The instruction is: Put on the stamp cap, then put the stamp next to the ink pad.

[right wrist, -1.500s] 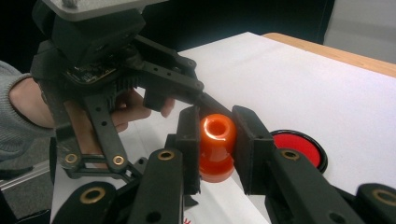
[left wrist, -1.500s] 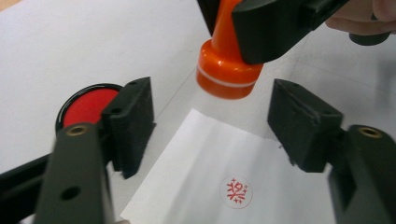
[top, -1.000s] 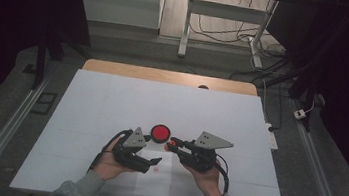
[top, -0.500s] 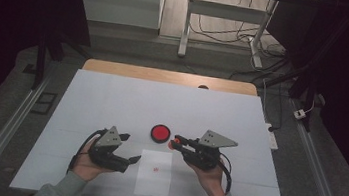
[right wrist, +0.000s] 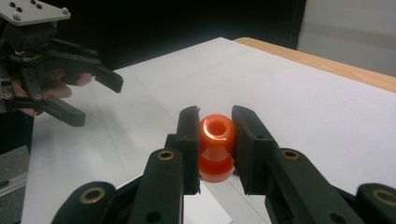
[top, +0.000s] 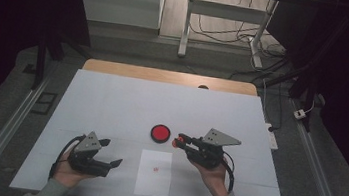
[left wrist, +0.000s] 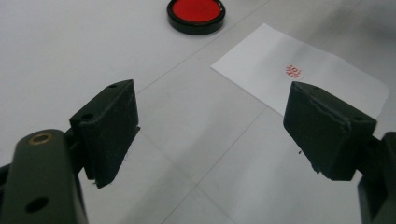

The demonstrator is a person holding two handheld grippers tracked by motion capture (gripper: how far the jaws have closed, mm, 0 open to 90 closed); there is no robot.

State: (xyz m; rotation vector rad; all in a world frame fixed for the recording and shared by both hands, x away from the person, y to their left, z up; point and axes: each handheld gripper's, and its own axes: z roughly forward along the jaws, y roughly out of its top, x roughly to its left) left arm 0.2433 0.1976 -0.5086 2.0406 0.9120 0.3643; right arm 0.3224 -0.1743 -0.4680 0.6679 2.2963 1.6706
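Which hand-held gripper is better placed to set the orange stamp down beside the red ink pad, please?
Right: the right hand-held gripper is shut on the orange stamp right beside the ink pad; the left hand-held gripper hangs open, farther off.

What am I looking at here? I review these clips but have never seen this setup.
A person sits at a white table holding a hand-operated claw in each hand. The overhead picture looks down from above; the other two come from cameras riding on each claw. On the table lie a red ink pad and a paper sheet bearing a red stamp mark. The left claw is open, holding nothing. The right claw is shut on an orange stamp, lifted off the table.
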